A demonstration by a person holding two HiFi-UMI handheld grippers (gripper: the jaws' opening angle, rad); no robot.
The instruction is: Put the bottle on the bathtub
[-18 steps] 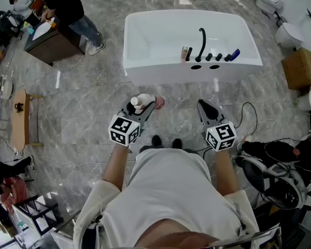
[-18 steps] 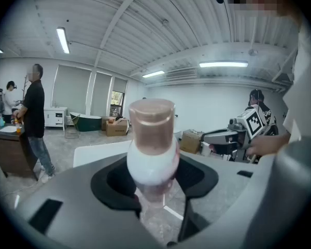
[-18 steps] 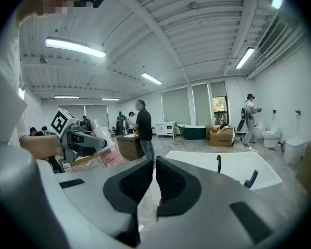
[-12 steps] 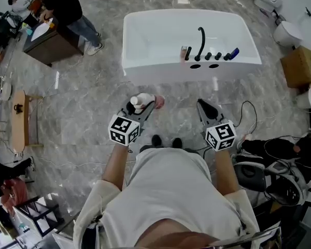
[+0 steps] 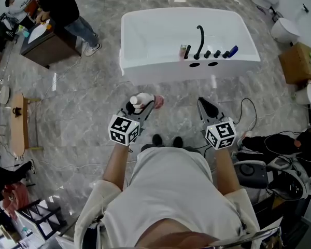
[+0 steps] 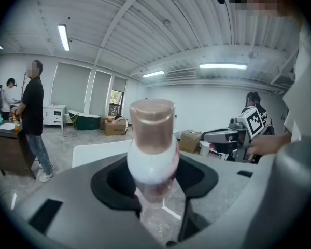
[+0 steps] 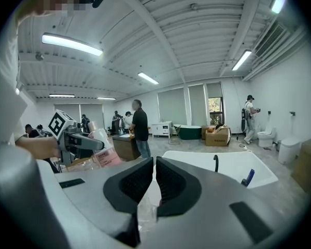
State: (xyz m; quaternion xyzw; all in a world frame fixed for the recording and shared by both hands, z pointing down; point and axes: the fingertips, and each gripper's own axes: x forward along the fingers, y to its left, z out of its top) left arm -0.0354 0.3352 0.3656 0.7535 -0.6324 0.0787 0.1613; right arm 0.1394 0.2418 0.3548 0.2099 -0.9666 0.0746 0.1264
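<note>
Compared with half a second ago, little has changed: the left gripper (image 5: 144,106) still pinches the bottle (image 5: 142,101) and the right gripper (image 5: 207,108) holds the same place beside it, while the bathtub (image 5: 189,70) now sits slightly higher and further left in the head view. The left jaws are clamped on the bottle's white body, its pinkish-brown cap pointing back toward that gripper's camera. The right jaws are pressed almost together, with only a thin slit between them and nothing in it. The bottle is in the air in front of the person, over the floor (image 5: 83,102) and well apart from the bathtub. The floor is grey marbled tile, with thin cables trailing across it near the person's shoes. The room is a large showroom with a ribbed white ceiling and strip lights. A person in dark clothes (image 5: 62,7) stands at a brown cabinet (image 5: 47,45) at upper left. White toilets (image 5: 285,31) and a cardboard box (image 5: 299,64) line the right side. The white bathtub shows a plain white inside. On its near rim stand a curved black faucet (image 5: 200,39), a row of dark knobs, a small pinkish bottle (image 5: 183,52) and a blue item (image 5: 232,51).
</note>
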